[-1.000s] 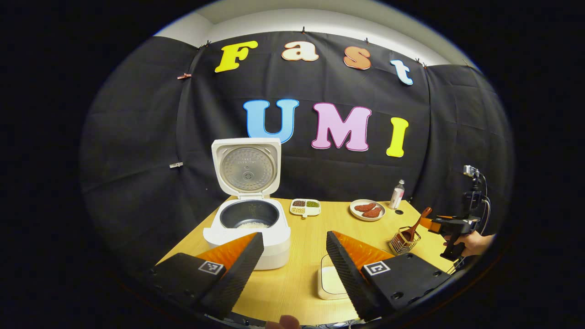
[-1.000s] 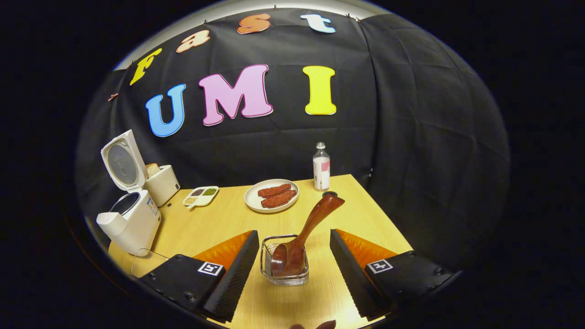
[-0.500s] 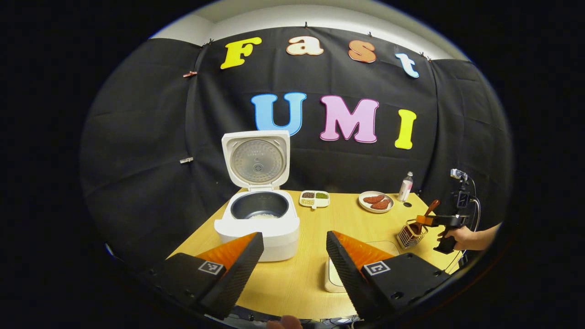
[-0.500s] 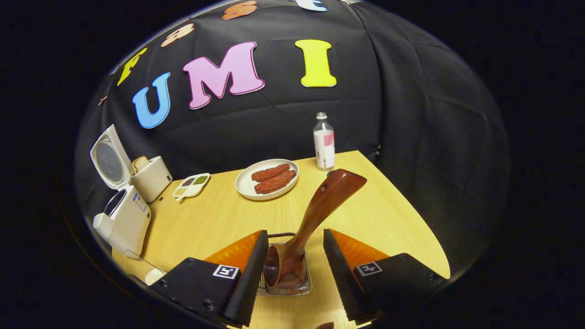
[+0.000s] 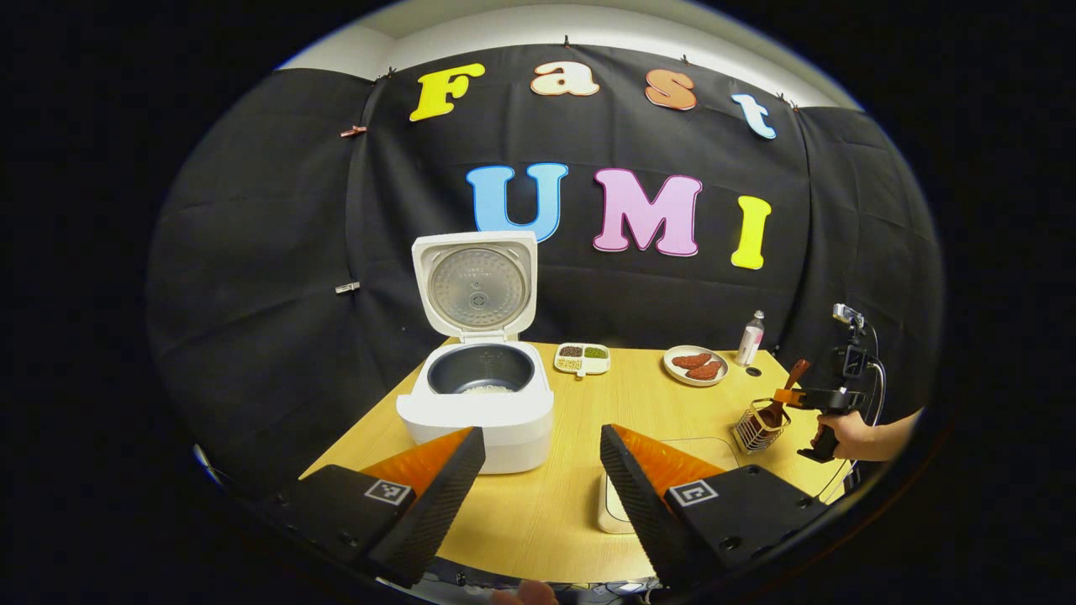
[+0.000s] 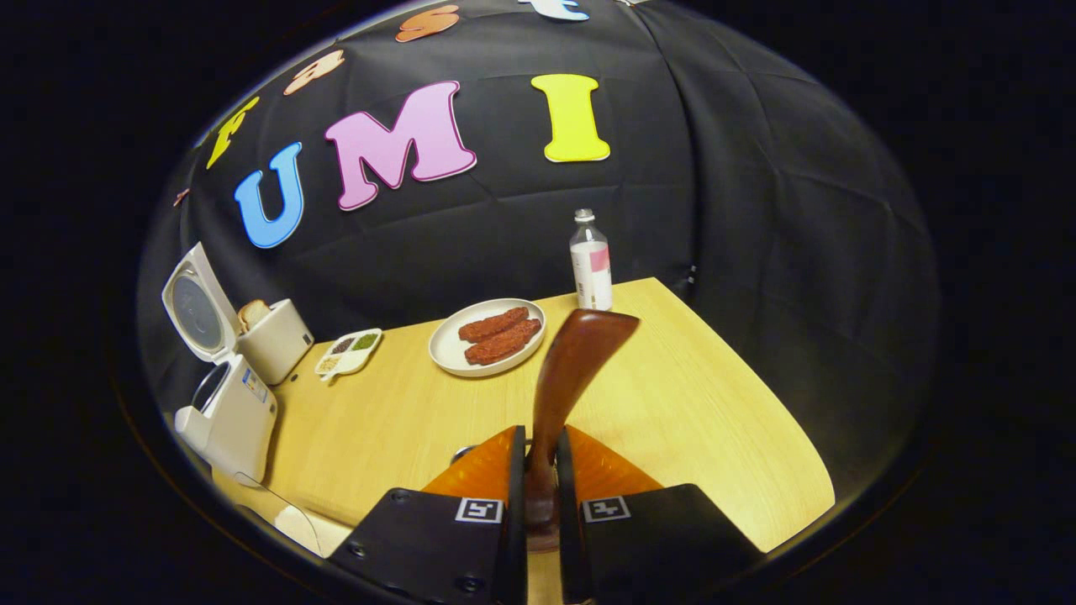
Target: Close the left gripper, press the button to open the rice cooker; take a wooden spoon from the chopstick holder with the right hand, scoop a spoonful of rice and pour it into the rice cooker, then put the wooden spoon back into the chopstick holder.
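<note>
The white rice cooker (image 5: 479,403) stands with its lid (image 5: 477,286) up and a little rice in the pot; it also sits at the table's left (image 6: 231,403). My left gripper (image 5: 542,445) hangs open above the table's near edge, with nothing between its fingers. My right gripper (image 6: 538,437) is shut on the handle of the brown wooden spoon (image 6: 580,353), whose end rises past the fingers. From the left gripper view, that right gripper (image 5: 794,397) sits at the wire chopstick holder (image 5: 756,427), with the spoon's bowl down in the holder. A white rice container (image 5: 609,508) lies partly behind my left gripper's finger.
A plate of sausages (image 6: 487,336), a bottle (image 6: 591,265) and a divided dish of grains (image 6: 349,353) line the table's far side. A toaster (image 6: 273,336) stands behind the cooker. A hand (image 5: 849,437) holds the right gripper at the table's right edge.
My right gripper went from open around the spoon to shut on its handle. The left gripper drew back a little from the cooker.
</note>
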A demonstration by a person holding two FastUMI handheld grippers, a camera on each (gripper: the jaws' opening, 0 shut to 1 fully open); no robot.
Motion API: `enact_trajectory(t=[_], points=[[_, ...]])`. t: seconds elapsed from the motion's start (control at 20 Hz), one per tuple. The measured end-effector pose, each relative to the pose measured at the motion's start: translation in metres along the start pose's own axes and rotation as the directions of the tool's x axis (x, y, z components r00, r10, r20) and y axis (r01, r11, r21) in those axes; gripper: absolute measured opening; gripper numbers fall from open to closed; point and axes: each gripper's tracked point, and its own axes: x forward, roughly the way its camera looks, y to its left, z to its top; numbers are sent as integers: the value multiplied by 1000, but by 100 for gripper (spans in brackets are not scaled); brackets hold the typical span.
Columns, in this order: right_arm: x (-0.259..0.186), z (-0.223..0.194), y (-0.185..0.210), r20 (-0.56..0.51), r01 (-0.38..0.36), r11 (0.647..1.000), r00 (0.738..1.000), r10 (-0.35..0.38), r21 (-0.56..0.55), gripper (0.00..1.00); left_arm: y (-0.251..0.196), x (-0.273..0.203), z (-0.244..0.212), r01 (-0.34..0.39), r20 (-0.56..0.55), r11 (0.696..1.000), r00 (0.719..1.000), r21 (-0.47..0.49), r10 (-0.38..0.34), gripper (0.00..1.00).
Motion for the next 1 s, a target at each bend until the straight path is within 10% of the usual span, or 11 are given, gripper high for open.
enact_trajectory(t=[1.0], points=[[-98,97,41,223,-107,992,971,90,68,8,23,-13,-1,-8,23,999,1000,-48,9,95]])
